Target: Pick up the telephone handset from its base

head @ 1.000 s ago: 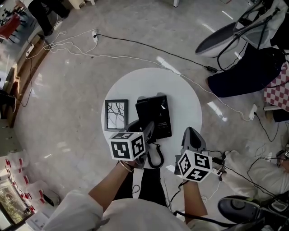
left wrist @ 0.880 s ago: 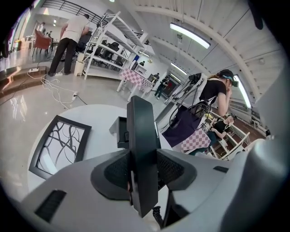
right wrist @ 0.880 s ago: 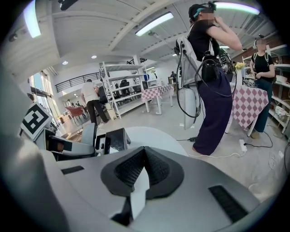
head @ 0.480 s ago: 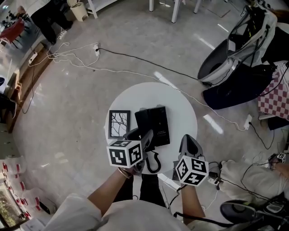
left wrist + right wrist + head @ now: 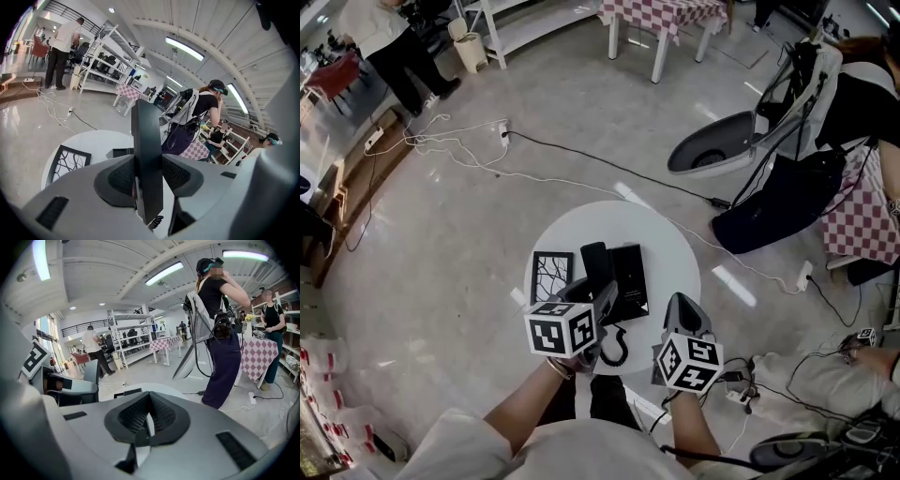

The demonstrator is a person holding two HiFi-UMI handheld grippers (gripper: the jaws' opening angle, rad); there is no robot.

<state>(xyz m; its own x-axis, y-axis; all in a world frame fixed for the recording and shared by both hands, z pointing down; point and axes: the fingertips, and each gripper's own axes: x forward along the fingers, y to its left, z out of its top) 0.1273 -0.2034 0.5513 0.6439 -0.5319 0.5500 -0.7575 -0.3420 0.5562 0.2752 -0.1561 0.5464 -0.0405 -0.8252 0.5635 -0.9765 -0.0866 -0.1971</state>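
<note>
Lifting now: my left tongs (image 5: 602,296), clamped on the handset (image 5: 147,173), have carried it up off the base (image 5: 631,279); right tongs (image 5: 148,420) pressed together, empty. Pick-up looks done.

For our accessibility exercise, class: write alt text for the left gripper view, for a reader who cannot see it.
A black telephone handset stands upright, clamped between the jaws of the left gripper. Behind it lie a round white table with a framed picture and the phone base.
</note>
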